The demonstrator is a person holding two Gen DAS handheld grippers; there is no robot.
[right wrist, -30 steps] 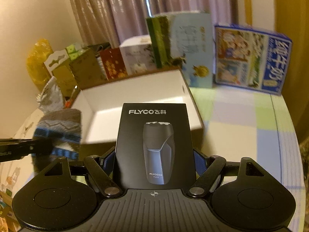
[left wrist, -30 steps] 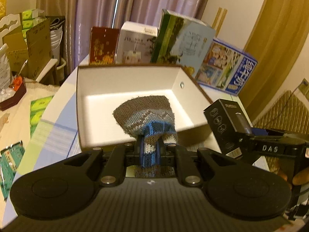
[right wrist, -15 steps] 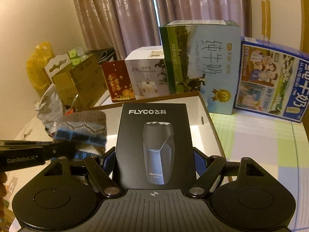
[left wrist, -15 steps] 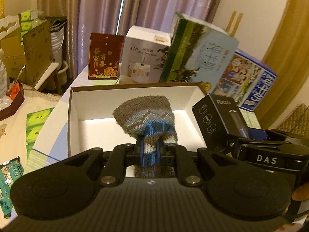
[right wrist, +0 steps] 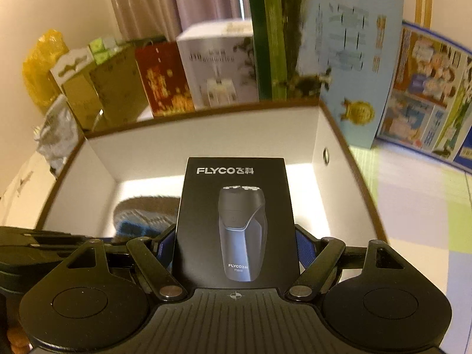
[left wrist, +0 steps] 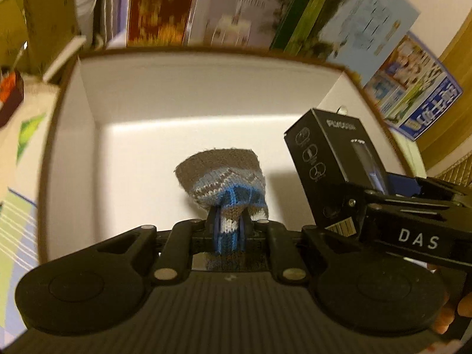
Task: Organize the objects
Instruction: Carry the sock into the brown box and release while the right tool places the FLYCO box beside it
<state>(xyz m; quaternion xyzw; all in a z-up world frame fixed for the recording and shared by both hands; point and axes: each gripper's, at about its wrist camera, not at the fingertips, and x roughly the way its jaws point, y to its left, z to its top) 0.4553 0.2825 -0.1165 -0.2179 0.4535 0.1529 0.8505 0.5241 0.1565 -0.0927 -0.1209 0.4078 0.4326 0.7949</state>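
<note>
The left gripper (left wrist: 229,227) is pinching a knitted sock (left wrist: 225,177), grey with blue and white pattern; its two fingers are closed tight on the folded cloth. The sock is hanging over the inside of the white open box (left wrist: 73,153), and I cannot tell if it is touching the floor of the box. The right gripper (right wrist: 236,243) is gripping a black FLYCO shaver box (right wrist: 236,224) by its two sides, its fingers standing wide apart around it. The shaver box is standing upright over the right part of the white box, just beside the sock. Behind the white box, a row of printed cartons (right wrist: 339,53) is standing, somewhat blurred.
</note>
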